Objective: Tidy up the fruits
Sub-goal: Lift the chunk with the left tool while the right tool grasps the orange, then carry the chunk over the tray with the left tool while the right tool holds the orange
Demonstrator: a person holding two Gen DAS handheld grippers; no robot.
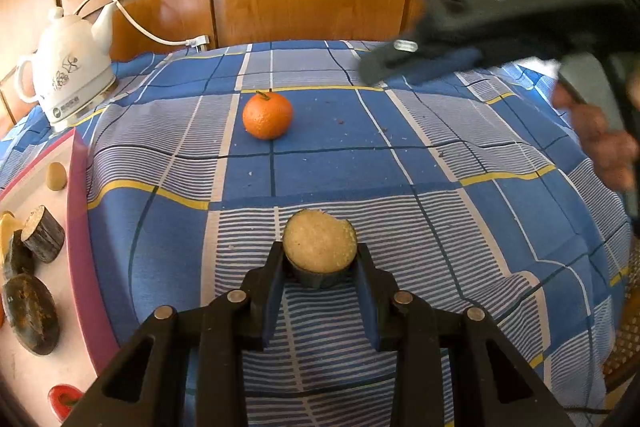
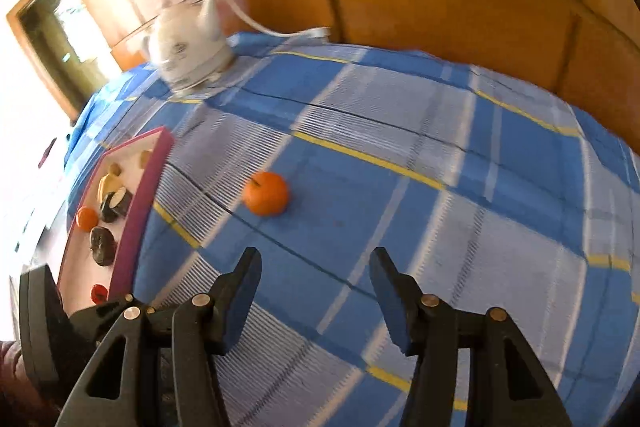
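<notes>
Left wrist view showed the left gripper closed on a cut piece of fruit, a short round with a dark rind and a pale, grainy cut face turned upward. The two fingers pressed the rind on opposite sides, which kept the piece level and left the flat face clear; the grip appeared chosen because the curved sides gave the pads a firm seat. Whether the piece rested on the cloth or was lifted just above it could not be determined.

Beyond the fingers lay the blue checked tablecloth, with a whole orange standing alone near the middle, well apart from the held piece. At the left edge stood a tray with a magenta rim, holding several dark-skinned cut pieces, a small tan item and something red. This was judged to be the collecting place, and the held piece was probably bound for it. A white kettle stood at the far left corner with its cord trailing to the wooden wall.

Right wrist view showed the right gripper with its fingers spread wide and nothing between them. It pointed toward the orange, which lay ahead of the fingers and apart from them, so a reach for that fruit was judged likely. The tray sat to its left, and the picture was blurred.
</notes>
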